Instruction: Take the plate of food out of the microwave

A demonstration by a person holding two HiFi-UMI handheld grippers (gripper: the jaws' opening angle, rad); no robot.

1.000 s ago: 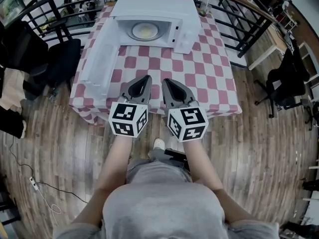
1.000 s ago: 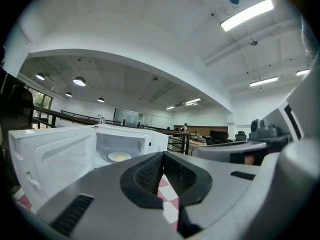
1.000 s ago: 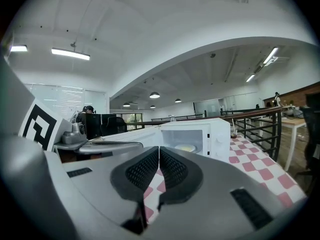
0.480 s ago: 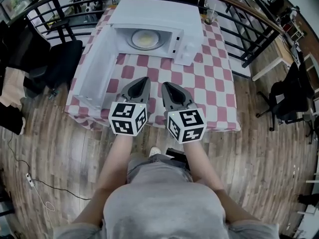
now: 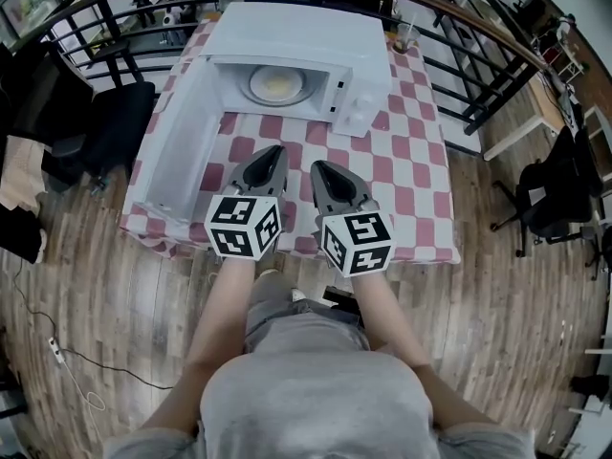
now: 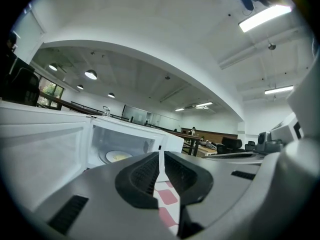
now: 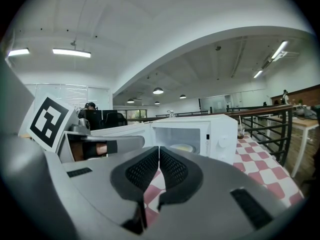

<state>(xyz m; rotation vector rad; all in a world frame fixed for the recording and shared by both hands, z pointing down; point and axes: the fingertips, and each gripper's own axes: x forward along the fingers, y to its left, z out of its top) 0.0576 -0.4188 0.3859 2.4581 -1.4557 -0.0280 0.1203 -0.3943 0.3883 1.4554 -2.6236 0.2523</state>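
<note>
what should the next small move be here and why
Probably carry the left gripper and right gripper forward toward the plate, opening their jaws on the way. The door of the microwave already stands open with the plate inside, but both grippers are shut, empty and short of the opening, over the near part of the table.

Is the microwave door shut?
No, the door of the microwave stands swung wide open in the head view, with the plate showing inside.
</note>
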